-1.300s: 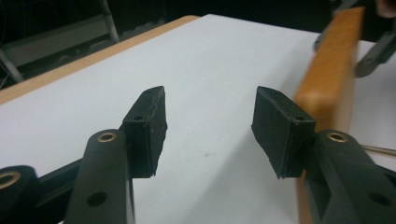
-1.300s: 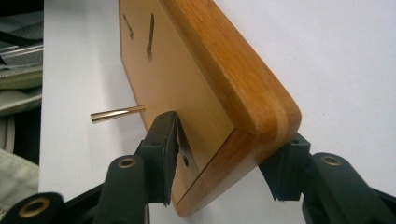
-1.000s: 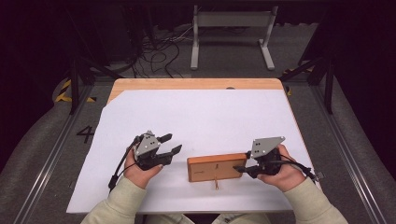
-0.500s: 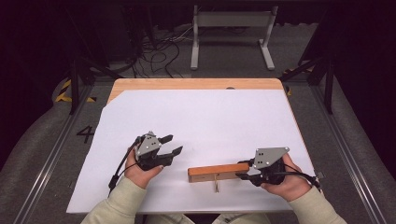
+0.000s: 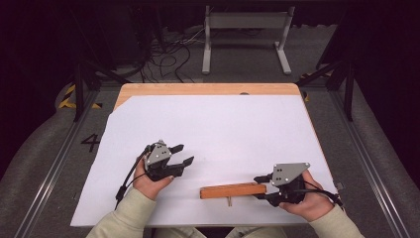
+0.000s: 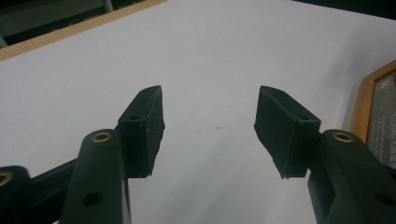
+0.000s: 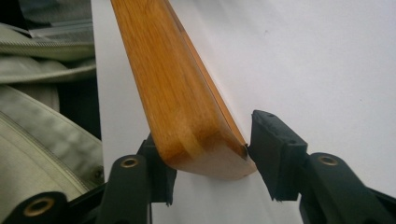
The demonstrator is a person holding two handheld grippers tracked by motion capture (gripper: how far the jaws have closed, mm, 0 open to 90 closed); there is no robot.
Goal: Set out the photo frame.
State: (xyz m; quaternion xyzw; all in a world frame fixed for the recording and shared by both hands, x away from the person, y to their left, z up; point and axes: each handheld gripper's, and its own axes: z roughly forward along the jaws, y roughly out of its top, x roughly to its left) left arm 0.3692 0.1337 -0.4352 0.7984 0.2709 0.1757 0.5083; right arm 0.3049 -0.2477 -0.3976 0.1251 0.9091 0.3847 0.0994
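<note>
A wooden board stands on its long edge near the table's front edge, showing as a thin brown strip in the high view. My right gripper is shut on the board's right end. In the right gripper view the board rises away from between the jaws of my right gripper, its rounded corner pinched between the pads. My left gripper rests to the left of the board, open and apart from it. Nothing lies between the left gripper jaws, and the board's framed dark face shows at the right edge.
A white sheet covers most of the wooden table. A small peg sticks out beneath the board. Behind the table are a metal stand and floor cables. A sleeve lies close behind the board.
The board has tipped from lying flat to standing on its edge, turned by my right gripper, which has shifted nearer the front edge. The left gripper has hardly moved.
</note>
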